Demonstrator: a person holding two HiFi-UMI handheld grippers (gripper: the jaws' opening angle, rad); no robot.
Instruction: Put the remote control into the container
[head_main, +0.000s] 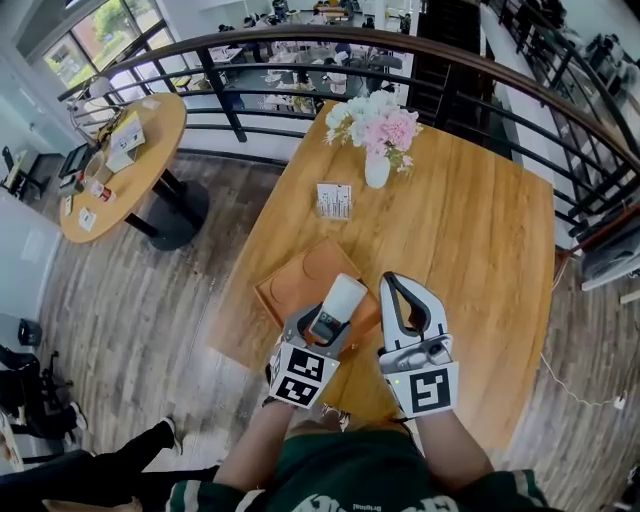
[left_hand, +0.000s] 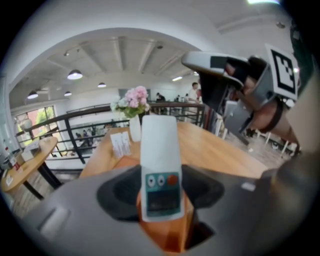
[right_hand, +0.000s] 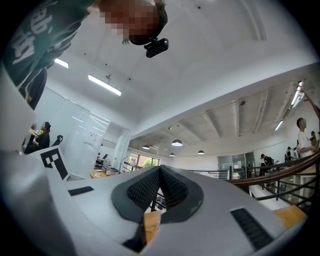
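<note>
The left gripper (head_main: 328, 322) is pinching the white remote control (head_main: 343, 295) by its near end, holding it over the near right part of the orange container (head_main: 296, 276). Just to the right, the right gripper (head_main: 400, 290) is hovering over the wooden table (head_main: 470, 240), its jaws pressed together on nothing.

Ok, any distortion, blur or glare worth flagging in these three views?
Head view: heavy fisheye bends the dark curved railing; evenly lit, sharp. Left gripper view: black corners, soft focus, yet the white remote control with an orange button is legible in the left gripper. Right gripper view: points at the ceiling, bright strip light without flare, shut right gripper sharp.
</note>
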